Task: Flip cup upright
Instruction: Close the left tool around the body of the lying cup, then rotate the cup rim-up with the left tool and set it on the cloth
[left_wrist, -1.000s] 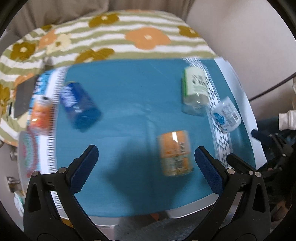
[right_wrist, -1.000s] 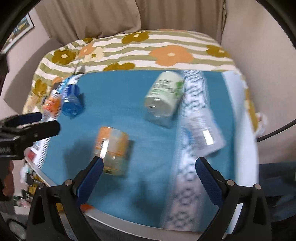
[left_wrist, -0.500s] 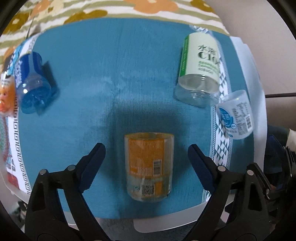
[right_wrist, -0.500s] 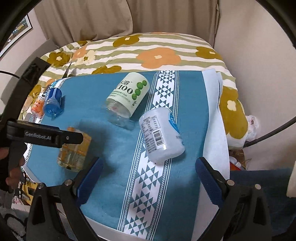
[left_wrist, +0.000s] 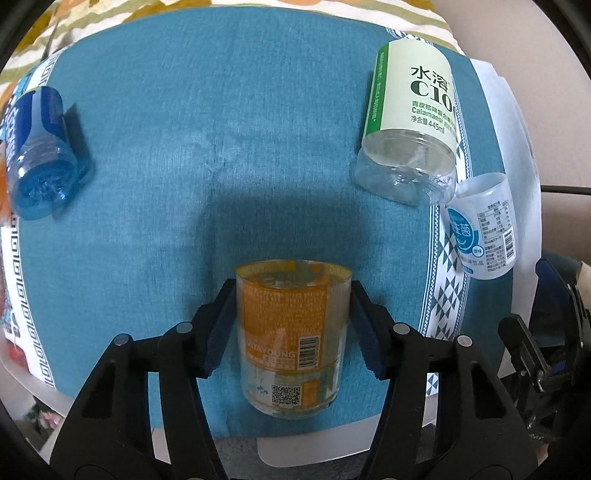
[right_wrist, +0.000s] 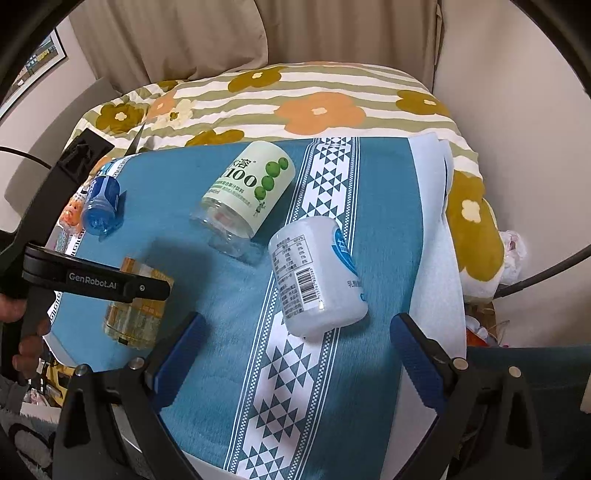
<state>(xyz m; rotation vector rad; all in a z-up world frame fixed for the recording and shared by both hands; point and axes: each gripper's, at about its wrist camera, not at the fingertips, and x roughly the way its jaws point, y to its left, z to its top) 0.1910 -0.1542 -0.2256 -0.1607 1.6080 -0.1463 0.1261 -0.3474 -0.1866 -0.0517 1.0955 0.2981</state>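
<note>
An orange-labelled clear cup (left_wrist: 291, 336) lies on its side on the blue cloth (left_wrist: 177, 184), near the front edge. My left gripper (left_wrist: 291, 332) is closed on it, one blue pad on each side. The same cup shows in the right wrist view (right_wrist: 135, 310), partly hidden behind the left gripper's body. My right gripper (right_wrist: 295, 354) is open and empty, just in front of a white cup (right_wrist: 317, 273) that lies on its side.
A green-labelled clear cup (left_wrist: 410, 122) and a white cup (left_wrist: 484, 229) lie on their sides at the right. A blue cup (left_wrist: 37, 155) lies at the left. The table stands against a flowered bed cover (right_wrist: 295, 103). A wall is close on the right.
My left gripper has moved down and forward onto the orange cup and closed on it. My right gripper has swung right and now faces the white cup.
</note>
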